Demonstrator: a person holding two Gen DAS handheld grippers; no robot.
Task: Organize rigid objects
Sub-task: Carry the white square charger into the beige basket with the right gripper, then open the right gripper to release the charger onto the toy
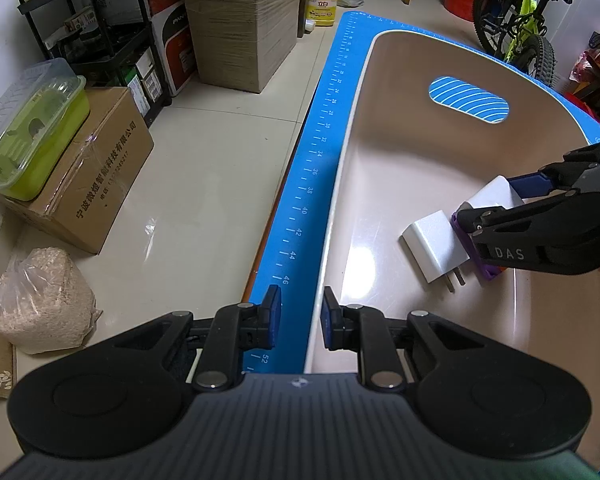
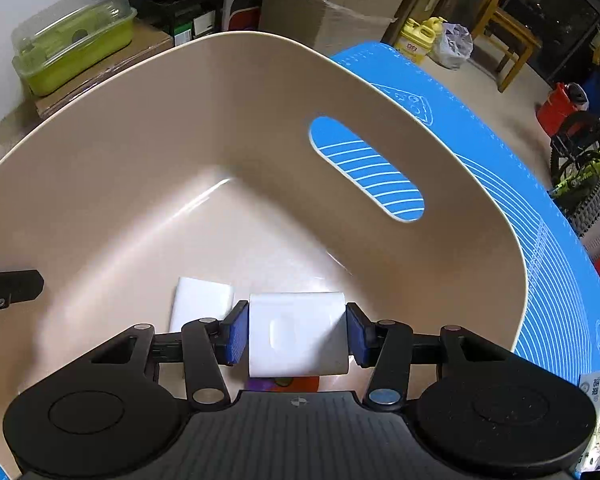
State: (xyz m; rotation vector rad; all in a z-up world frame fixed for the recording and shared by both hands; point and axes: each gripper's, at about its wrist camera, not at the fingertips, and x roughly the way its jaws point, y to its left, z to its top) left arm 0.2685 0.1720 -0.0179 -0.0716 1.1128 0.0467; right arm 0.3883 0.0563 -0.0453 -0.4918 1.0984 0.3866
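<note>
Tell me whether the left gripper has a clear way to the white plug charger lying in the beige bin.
Probably yes. The left gripper sits empty over the bin rim, and the bin floor between it and the plug charger is bare. The right gripper, holding a white block, crowds only the charger's far side.

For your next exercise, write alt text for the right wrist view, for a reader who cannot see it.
The right gripper grips a white block between its blue pads, low inside a beige bin. A white charger lies on the bin floor just beyond, and the bin sits on a blue mat.
</note>
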